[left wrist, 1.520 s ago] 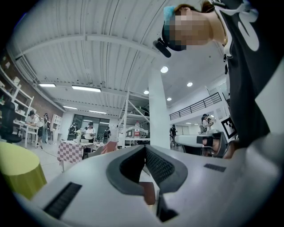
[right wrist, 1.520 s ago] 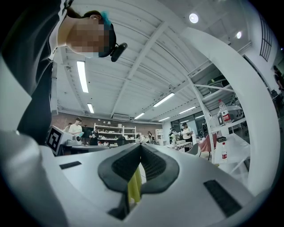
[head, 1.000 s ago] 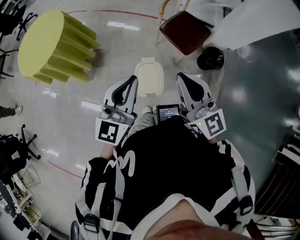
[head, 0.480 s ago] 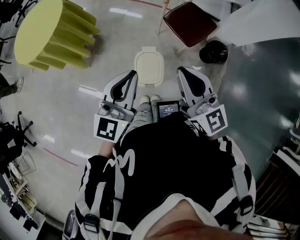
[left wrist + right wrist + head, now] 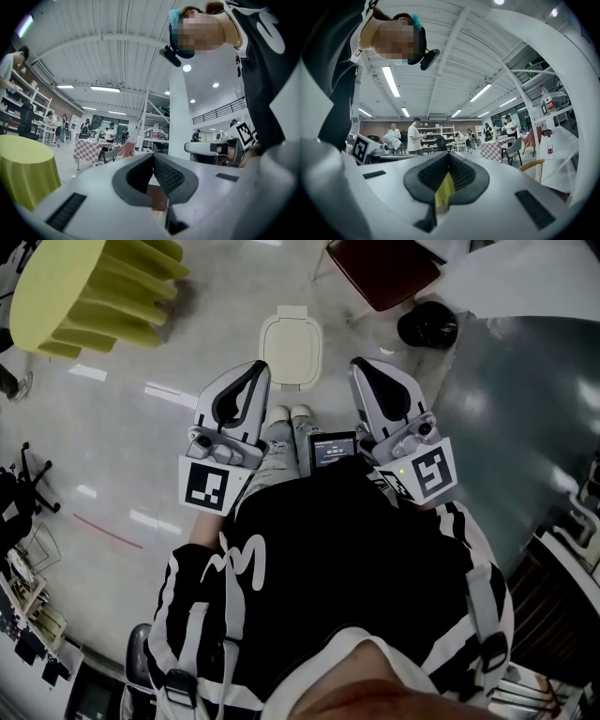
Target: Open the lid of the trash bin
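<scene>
The trash bin (image 5: 290,350) stands on the floor just ahead of the person's shoes, seen from above in the head view; its cream lid lies flat and closed. My left gripper (image 5: 259,366) hovers to the bin's near left and my right gripper (image 5: 358,364) to its near right, both above it and not touching it. In the left gripper view the left gripper (image 5: 153,155) has its pads meeting at the tip with nothing between them. The right gripper (image 5: 449,154) in its own view looks the same. Neither gripper view shows the bin.
A round table under a yellow cloth (image 5: 70,277) is at the far left. A dark red chair (image 5: 384,268) and a black round object (image 5: 427,326) sit beyond the bin to the right. A grey-green tabletop (image 5: 525,399) fills the right side. People stand far off in the hall.
The person has stepped forward, so the bin now lies closer to the shoes and between the two gripper tips. Both grippers stay shut and level.
</scene>
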`<control>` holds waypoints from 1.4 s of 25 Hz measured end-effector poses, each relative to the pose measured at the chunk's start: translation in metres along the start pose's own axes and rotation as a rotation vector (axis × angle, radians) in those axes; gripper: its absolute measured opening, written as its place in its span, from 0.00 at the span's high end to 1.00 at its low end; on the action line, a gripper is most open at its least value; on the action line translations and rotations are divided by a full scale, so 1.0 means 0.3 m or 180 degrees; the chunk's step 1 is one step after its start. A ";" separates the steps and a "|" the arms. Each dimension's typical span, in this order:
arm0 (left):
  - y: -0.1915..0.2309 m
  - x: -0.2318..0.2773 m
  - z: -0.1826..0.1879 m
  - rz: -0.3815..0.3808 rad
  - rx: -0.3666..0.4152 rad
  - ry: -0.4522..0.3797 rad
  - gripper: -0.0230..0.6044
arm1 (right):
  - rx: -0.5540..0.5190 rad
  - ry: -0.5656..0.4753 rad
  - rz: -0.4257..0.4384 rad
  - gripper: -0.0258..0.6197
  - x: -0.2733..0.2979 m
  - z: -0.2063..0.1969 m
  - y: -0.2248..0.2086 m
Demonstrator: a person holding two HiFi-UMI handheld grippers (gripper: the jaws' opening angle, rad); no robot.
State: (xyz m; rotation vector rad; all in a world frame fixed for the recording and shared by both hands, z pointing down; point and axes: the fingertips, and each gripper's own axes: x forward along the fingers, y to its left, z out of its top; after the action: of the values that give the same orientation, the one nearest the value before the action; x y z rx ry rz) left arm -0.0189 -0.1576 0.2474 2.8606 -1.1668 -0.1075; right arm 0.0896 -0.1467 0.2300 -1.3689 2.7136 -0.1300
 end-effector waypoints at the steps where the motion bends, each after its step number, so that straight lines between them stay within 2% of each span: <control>1: 0.002 0.002 -0.005 0.0012 -0.0008 0.0001 0.95 | 0.0012 0.0031 0.0011 0.95 0.002 -0.010 -0.003; 35: 0.116 -0.021 -0.274 0.0223 -0.0250 0.0177 0.95 | 0.0175 0.0442 0.0391 0.95 0.167 -0.361 -0.015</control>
State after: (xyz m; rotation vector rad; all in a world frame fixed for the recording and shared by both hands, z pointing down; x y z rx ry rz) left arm -0.0408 -0.1763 0.3320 2.7335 -1.2222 -0.0689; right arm 0.0498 -0.1863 0.3355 -1.2182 2.8745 -0.2982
